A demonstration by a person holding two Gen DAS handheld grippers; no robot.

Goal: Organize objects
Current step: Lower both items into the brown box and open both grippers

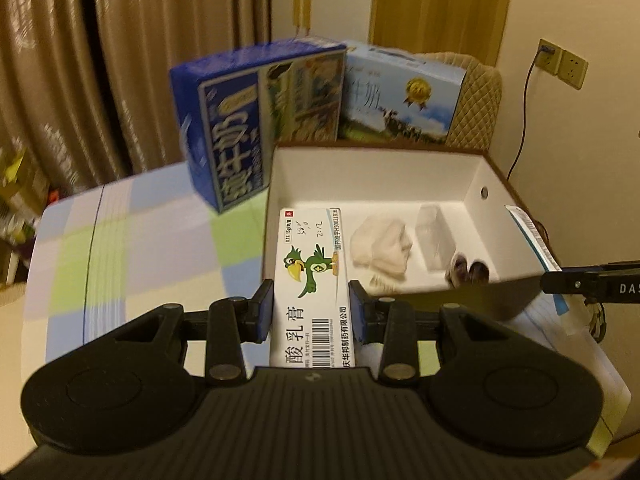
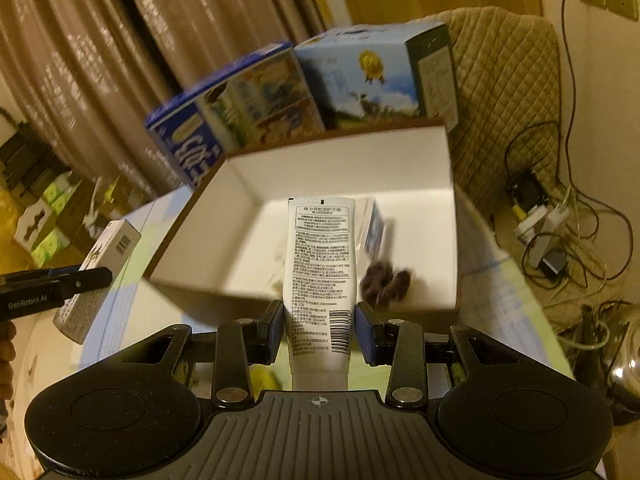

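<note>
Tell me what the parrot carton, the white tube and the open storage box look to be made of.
Parrot carton: thin printed cardboard, slightly glossy, with crisp folded edges and a barcode.
White tube: probably soft plastic with a smooth satin finish; its far end is crimped flat and its body is rounded.
Storage box: stiff paperboard, matte white inside, brown at the rim.

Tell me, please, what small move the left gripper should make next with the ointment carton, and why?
Probably ease it forward over the near wall, then release. The left gripper is shut on the ointment carton, whose far end already reaches over the open white box, and the floor there looks bare beside the white cloth.
</note>
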